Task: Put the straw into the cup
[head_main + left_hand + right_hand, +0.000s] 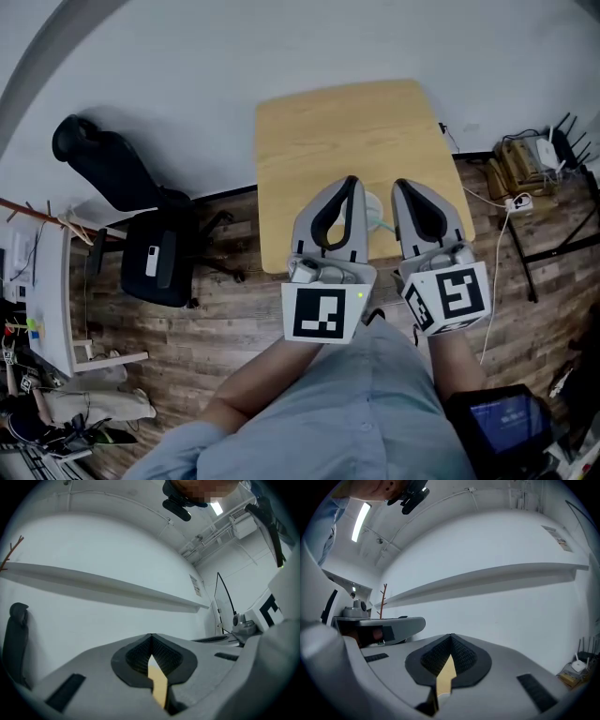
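Note:
In the head view both grippers hover side by side over the near edge of a small wooden table. My left gripper and my right gripper point away from me, each with its tips together and nothing held. Between them a pale round cup shows only in part, with a thin pale green straw beside it; the rest is hidden. In the left gripper view the left gripper is shut, with a sliver of table wood below the tips. The right gripper view shows the right gripper the same way.
A black office chair stands left of the table on the wood floor. Cables, a power strip and a router lie to the right. A white desk is at far left. A dark screen sits by my right side.

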### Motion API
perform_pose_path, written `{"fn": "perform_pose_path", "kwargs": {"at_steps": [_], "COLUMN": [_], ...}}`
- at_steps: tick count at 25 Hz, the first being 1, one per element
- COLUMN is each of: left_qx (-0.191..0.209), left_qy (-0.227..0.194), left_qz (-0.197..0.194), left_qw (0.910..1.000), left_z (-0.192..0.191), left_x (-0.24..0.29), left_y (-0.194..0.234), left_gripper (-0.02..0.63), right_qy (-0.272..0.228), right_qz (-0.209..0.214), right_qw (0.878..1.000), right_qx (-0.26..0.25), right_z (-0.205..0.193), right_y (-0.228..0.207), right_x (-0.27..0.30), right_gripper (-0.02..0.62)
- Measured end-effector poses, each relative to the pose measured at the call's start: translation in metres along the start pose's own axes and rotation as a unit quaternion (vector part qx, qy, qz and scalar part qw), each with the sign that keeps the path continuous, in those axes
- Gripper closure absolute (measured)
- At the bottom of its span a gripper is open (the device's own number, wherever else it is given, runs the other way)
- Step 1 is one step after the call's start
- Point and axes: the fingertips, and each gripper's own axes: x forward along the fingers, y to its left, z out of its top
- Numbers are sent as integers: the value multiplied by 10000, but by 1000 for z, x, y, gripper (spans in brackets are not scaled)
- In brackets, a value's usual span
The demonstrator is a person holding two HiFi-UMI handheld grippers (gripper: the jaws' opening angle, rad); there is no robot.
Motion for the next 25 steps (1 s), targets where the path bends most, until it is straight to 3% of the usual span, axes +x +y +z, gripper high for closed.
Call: {"fn": "perform_pose_path", "kwargs": {"at_steps": [25], "left_qx": [28], "left_qy": [41], "left_qz": [-101], "left_qw": [9999], "left_z": [-7], "left_x": [18], "left_y": [-7], "left_gripper": [614], "right_qy": [17], "right_qz": [-69], "right_qw": [10000], "right_qx": [-27], "right_z": [-4], "right_y": [-16], "right_x": [7], "right_gripper": [596]}}
